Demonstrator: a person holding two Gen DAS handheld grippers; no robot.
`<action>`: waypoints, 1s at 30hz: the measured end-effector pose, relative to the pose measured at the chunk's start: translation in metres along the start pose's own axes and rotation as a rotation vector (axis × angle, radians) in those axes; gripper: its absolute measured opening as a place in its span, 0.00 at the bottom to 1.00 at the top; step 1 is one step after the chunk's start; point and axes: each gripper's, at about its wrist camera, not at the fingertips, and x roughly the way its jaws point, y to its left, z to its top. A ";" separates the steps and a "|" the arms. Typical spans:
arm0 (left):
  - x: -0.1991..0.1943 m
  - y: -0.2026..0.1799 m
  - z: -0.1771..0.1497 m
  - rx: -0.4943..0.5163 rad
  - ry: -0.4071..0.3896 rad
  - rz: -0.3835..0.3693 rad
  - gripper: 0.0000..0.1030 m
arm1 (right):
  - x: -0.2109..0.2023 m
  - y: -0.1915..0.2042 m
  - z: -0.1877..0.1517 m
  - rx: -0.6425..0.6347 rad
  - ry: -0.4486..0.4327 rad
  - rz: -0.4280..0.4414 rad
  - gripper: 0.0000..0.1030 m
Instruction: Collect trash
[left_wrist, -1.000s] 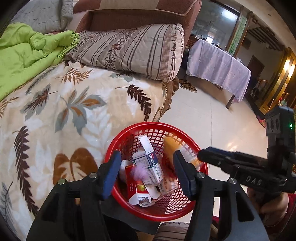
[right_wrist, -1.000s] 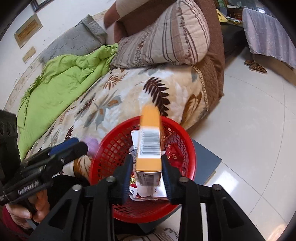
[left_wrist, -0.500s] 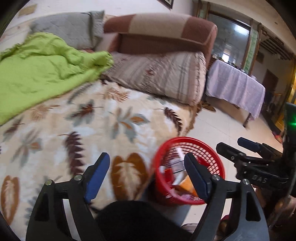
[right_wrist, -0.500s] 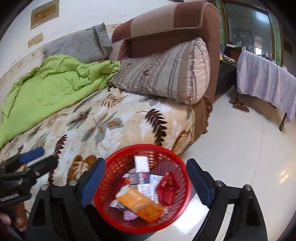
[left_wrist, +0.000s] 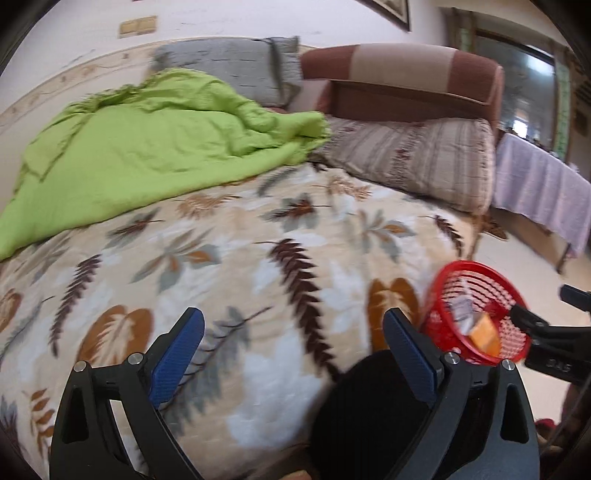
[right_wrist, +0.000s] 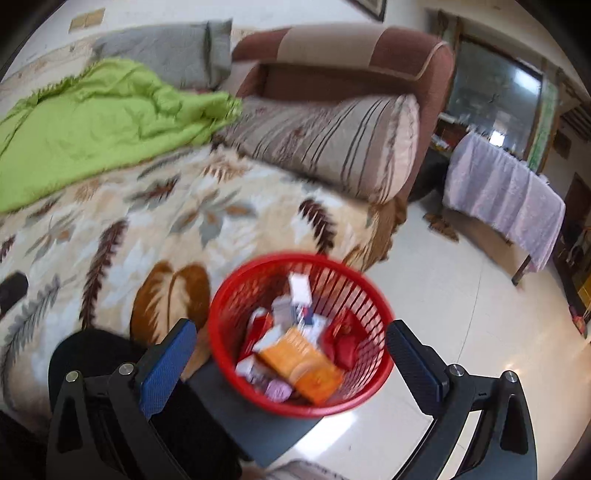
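A red mesh basket (right_wrist: 369, 384) stands beside the bed, holding an orange box (right_wrist: 301, 363), a white carton (right_wrist: 299, 290), a red wrapper (right_wrist: 341, 341) and other scraps. My right gripper (right_wrist: 293, 360) is open and empty, its jaws wide apart above the basket. In the left wrist view the basket (left_wrist: 439, 306) is at the right edge with the orange box (left_wrist: 485, 334) inside. My left gripper (left_wrist: 293, 352) is open and empty over the leaf-patterned blanket (left_wrist: 236, 258). The right gripper (left_wrist: 546, 338) shows at the far right there.
A green quilt (left_wrist: 140, 158) lies on the bed's far left, a striped pillow (left_wrist: 417, 158) and brown headboard (left_wrist: 402, 85) at its end. A cloth-covered table (right_wrist: 506, 195) stands across the tiled floor (right_wrist: 461, 314). A dark flat board (right_wrist: 258, 424) lies under the basket.
The right gripper opened and dropped the orange box into the basket, then drew back. The left gripper swung left away from the basket toward the bed.
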 end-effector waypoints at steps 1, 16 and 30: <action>-0.001 0.002 -0.001 -0.002 -0.004 0.006 0.95 | 0.000 0.001 -0.001 -0.003 0.008 -0.005 1.00; -0.017 -0.008 0.005 0.061 -0.092 0.067 0.97 | -0.007 0.000 0.000 0.019 0.008 -0.014 1.00; -0.011 0.001 0.003 0.037 -0.077 0.080 0.97 | -0.001 0.000 -0.002 0.021 0.030 0.008 1.00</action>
